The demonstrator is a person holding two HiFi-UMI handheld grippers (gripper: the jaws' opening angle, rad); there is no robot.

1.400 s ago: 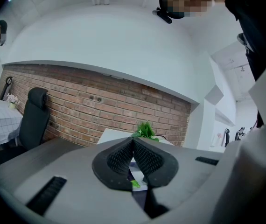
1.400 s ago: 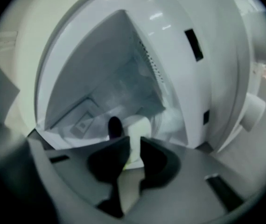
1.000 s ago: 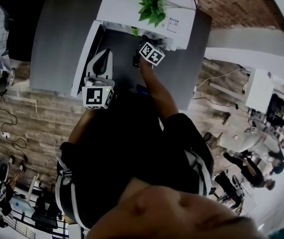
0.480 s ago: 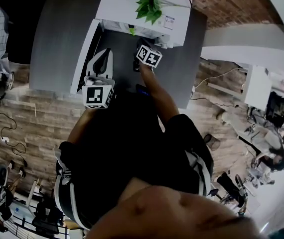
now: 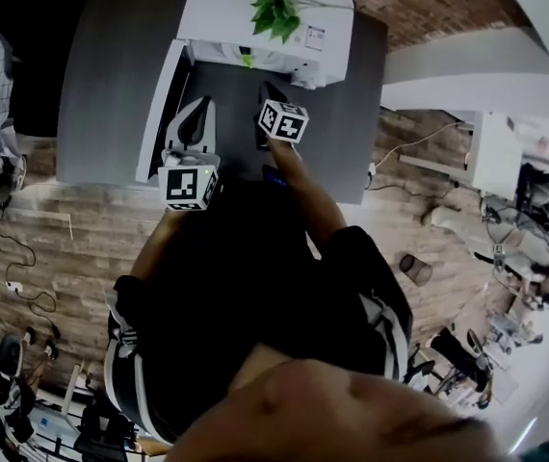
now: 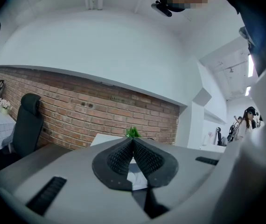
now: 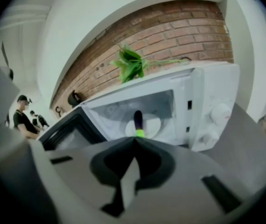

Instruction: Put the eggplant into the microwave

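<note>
- A grey table (image 5: 111, 85) stands against a brick wall (image 7: 179, 31), with wood-look flooring (image 5: 63, 248) around it; in my head view the table fills the 12 o'clock part of the picture
- A white microwave (image 7: 207, 101) sits at the table's 12 o'clock edge, with a green plant (image 7: 130, 62) on its roof
- Its door (image 7: 70, 132) hangs open toward 9 o'clock, and two round knobs (image 7: 219, 113) sit on the panel at 3 o'clock of the cavity
- The eggplant (image 7: 137, 119) lies inside the cavity on the pale turntable plate (image 7: 152, 123), its dark body pointing to 12 o'clock and its green stem end toward me
- My right gripper (image 7: 134, 140) is in front of the open cavity and aimed into it; its jaws are pressed together with nothing between them, and in its own view the tips line up just at 6 o'clock of the eggplant's green end
- My left gripper (image 6: 133, 143) is at 7 o'clock of the right one in the head view, beside the open door; its jaws are also closed tip to tip and empty
- Past the left tips I see the brick wall, a black chair (image 6: 28, 122) at 9 o'clock and a person (image 6: 249, 118) standing far off at 3 o'clock
</note>
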